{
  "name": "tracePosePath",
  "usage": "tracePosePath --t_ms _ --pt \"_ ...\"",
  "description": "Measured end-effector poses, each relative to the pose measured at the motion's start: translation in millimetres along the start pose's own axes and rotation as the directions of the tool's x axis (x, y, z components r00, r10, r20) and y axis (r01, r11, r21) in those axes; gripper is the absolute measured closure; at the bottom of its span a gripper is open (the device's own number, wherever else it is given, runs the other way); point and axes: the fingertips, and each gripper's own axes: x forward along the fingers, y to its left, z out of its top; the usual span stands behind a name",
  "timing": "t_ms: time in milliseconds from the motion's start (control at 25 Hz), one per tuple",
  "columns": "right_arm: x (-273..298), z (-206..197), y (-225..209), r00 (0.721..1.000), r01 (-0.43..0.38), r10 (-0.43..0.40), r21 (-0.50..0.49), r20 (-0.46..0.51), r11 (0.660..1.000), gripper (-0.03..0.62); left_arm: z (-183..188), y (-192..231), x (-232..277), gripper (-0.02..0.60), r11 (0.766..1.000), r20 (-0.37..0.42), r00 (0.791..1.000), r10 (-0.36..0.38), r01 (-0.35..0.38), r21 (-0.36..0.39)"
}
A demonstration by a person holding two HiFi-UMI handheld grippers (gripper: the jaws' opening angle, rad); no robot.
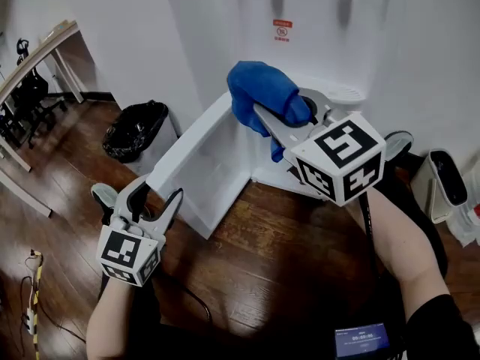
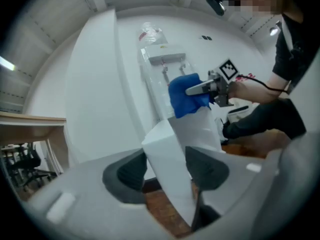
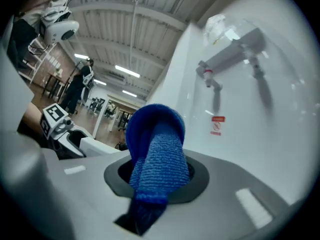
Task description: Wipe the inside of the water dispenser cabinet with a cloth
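Evidently wiping is not starting yet: the right gripper [image 1: 289, 111] fingers are clamping the blue cloth [image 1: 259, 88] before the water dispenser [image 1: 315, 36], while the left gripper [image 1: 156, 197] fingers are pinching its opened cabinet door [image 1: 199, 163].

Door [image 1: 196, 172]: swung open leftward, edge between left gripper [image 1: 156, 195] jaws; bars the left side.
Cabinet [image 1: 264, 172]: right gripper [image 1: 281, 103] with cloth [image 1: 259, 88] overhangs the opening.
Floor [image 1: 285, 253]: bare in front.

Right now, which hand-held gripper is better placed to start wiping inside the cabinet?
Right: the right hand-held gripper is shut on the blue cloth, beside the open cabinet door; the left hand-held gripper is closed on that door's edge.
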Motion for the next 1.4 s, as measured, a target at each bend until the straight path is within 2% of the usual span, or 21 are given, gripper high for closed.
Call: tracePosePath --t_ms 120,200,280,360,440,520,600,680,800,920,1000,1040,1080,1120,1200,1280,1320,1400 --pt "45 9 4 0.991 -0.044 0.034 -0.071 -0.132 0.997 0.5 4 -9 -1 0.339 0.998 0.026 0.998 0.06 -0.06 -0.019" --pt "72 9 7 0.972 -0.041 0.009 -0.133 -0.234 0.99 0.5 9 -14 -4 0.341 0.998 0.053 0.997 0.064 -0.063 -0.019" --pt "90 7 12 0.944 -0.01 -0.07 -0.24 -0.321 0.971 0.5 13 -18 -7 0.341 0.998 0.086 0.994 0.063 -0.063 -0.007" --pt "99 -3 21 0.91 -0.004 -0.147 -0.364 -0.388 0.932 0.5 14 -23 -8 0.341 0.998 0.107 0.992 0.06 -0.06 -0.002" --pt "101 -21 33 0.884 -0.053 -0.126 -0.363 -0.45 0.93 0.5 15 -26 -8 0.341 0.999 0.116 0.992 0.05 -0.051 0.001" --pt "97 -36 41 0.87 -0.097 -0.049 -0.267 -0.492 0.959 0.502 15 -28 -9 0.341 0.999 0.125 0.992 0.035 -0.037 0.007" --pt "89 -41 55 0.867 -0.159 0.068 -0.144 -0.494 0.977 0.502 13 -29 -11 0.341 1.0 0.137 0.99 0.025 -0.026 0.009" --pt "78 -30 83 0.864 -0.259 0.229 -0.006 -0.449 0.966 0.502 13 -30 -14 0.341 1.0 0.136 0.99 0.02 -0.02 0.003" --pt "51 -12 135 0.83 -0.41 0.416 0.101 -0.37 0.907 0.502 14 -32 -16 0.339 1.0 0.118 0.993 0.016 -0.016 -0.004" --pt "20 5 188 0.782 -0.538 0.56 0.155 -0.273 0.828 0.5 11 -34 -18 0.337 1.0 0.116 0.993 0.014 -0.017 0.019" --pt "6 12 214 0.753 -0.596 0.624 0.187 -0.209 0.781 0.502 3 -36 -20 0.337 0.999 0.096 0.995 0.013 -0.017 0.044" --pt "5 13 218 0.756 -0.598 0.628 0.194 -0.186 0.777 0.502 -2 -37 -21 0.337 0.998 0.081 0.997 0.012 -0.017 0.056" --pt "8 12 213 0.776 -0.577 0.607 0.194 -0.171 0.793 0.502 -7 -37 -21 0.337 0.998 0.068 0.998 0.012 -0.017 0.067" --pt "15 10 199 0.811 -0.533 0.562 0.193 -0.163 0.824 0.502 -11 -38 -20 0.337 0.997 0.057 0.998 0.013 -0.017 0.074" --pt "35 2 153 0.892 -0.388 0.419 0.19 -0.167 0.902 0.501 -15 -39 -19 0.337 0.997 0.043 0.999 0.013 -0.016 0.07" --pt "56 -12 98 0.948 -0.208 0.24 0.164 -0.208 0.964 0.501 -17 -38 -17 0.337 0.998 0.042 0.999 0.015 -0.017 0.055" --pt "65 -21 73 0.96 -0.122 0.152 0.135 -0.235 0.983 0.501 -18 -38 -16 0.339 0.999 0.042 0.999 0.014 -0.016 0.044" --pt "79 -37 35 0.962 0.01 0.009 0.067 -0.272 0.998 0.5 -25 -37 -14 0.339 1.0 0.027 1.0 0.003 -0.003 0.008"
